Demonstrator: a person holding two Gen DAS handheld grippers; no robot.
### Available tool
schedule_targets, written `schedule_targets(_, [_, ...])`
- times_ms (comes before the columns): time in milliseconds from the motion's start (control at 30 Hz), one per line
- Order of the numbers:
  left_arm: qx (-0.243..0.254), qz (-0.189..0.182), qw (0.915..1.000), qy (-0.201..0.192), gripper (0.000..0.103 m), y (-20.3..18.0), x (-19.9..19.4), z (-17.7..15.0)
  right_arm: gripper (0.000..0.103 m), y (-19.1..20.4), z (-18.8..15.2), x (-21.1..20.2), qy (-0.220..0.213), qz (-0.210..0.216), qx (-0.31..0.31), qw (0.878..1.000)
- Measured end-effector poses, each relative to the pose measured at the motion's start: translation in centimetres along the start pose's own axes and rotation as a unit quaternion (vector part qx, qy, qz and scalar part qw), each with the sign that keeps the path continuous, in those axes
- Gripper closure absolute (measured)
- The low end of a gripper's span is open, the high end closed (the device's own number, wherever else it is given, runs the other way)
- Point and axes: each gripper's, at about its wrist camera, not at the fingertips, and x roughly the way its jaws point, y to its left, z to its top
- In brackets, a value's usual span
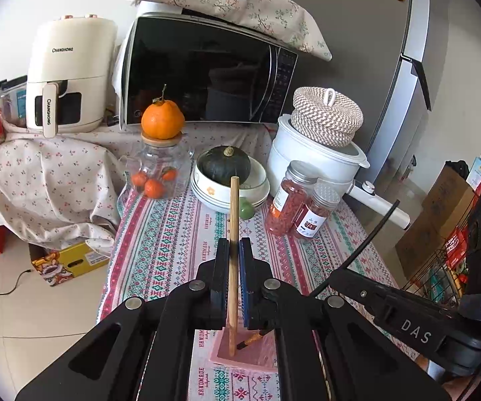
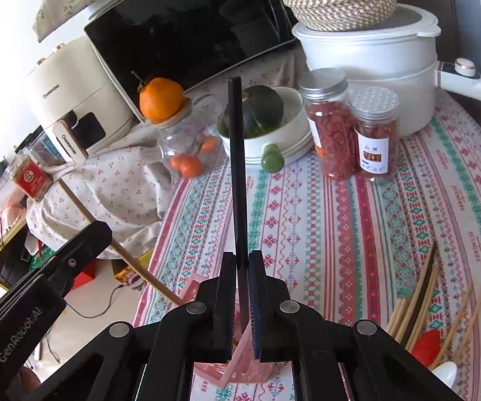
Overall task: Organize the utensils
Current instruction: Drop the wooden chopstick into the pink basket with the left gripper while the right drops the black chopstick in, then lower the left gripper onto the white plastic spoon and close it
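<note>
My left gripper point(image 1: 234, 247) is shut on a light wooden chopstick point(image 1: 233, 220) that stands upright, its lower end in the pink holder point(image 1: 227, 351) on the table. My right gripper point(image 2: 241, 259) is shut on a black chopstick point(image 2: 237, 167), also upright, with its lower end down at the pink holder point(image 2: 240, 372). The left gripper and its wooden chopstick point(image 2: 120, 250) show at the left of the right wrist view. A pile of loose chopsticks point(image 2: 417, 304) with a red and a white spoon lies on the patterned tablecloth at the right.
Behind stand a glass jar with an orange on top point(image 1: 162, 153), stacked bowls holding a green squash point(image 1: 227, 173), two jars of red dried goods point(image 1: 294, 200), a white pot with a woven lid point(image 1: 317, 147), a microwave point(image 1: 207, 67) and an air fryer point(image 1: 66, 73).
</note>
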Motion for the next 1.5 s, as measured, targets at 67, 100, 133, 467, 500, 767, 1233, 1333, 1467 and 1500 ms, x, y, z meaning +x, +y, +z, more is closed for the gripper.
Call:
schedule_targets(67, [0.003, 0.001, 1.0, 0.009, 0.093, -0.1, 0.1, -0.1, 0.087, -0.4, 0.2, -0.4, -0.006, 0.005, 0.009, 1.0])
schedule_targets(100, [0.006, 0.006, 0.9999, 0.014, 0.09, -0.2, 0.0, -0.1, 0.08, -0.5, 0.3, -0.8, -0.011, 0.009, 0.013, 1.0])
schedule_targets(133, [0.007, 0.011, 0.9998, 0.017, 0.08, -0.3, 0.0, -0.2, 0.075, -0.5, 0.4, -1.3, -0.017, 0.013, 0.015, 1.0])
schedule_targets(467, [0.041, 0.041, 0.998, 0.024, 0.025, -1.2, -2.5, -1.9, 0.048, -1.7, -0.1, -7.9, -0.059, -0.022, -0.026, 0.998])
schedule_targets(500, [0.046, 0.043, 0.9977, 0.027, 0.024, -1.3, -2.7, -2.2, 0.046, -2.2, -0.3, -8.5, -0.06, -0.032, -0.028, 0.997])
schedule_targets(767, [0.09, 0.059, 0.9926, 0.057, 0.015, -2.9, -3.8, -4.4, 0.027, -5.8, -2.1, -11.1, -0.046, -0.085, -0.026, 0.995])
schedule_targets(1233, [0.2, 0.011, 0.9675, 0.154, 0.013, -11.2, -1.9, -9.6, 0.017, -13.4, -5.1, -12.0, 0.03, -0.174, 0.02, 0.984])
schedule_targets(1333, [0.217, -0.007, 0.9605, 0.174, 0.013, -13.2, -1.1, -10.5, 0.017, -15.2, -5.4, -12.1, 0.047, -0.171, 0.048, 0.983])
schedule_targets(1467, [0.209, -0.026, 0.9545, 0.211, 0.016, -15.0, 0.8, -11.5, 0.017, -17.0, -5.6, -12.1, 0.064, -0.169, 0.078, 0.981])
schedule_targets(1500, [0.205, -0.032, 0.9535, 0.219, 0.019, -15.4, 1.3, -11.6, 0.017, -17.4, -5.7, -12.0, 0.069, -0.168, 0.083, 0.98])
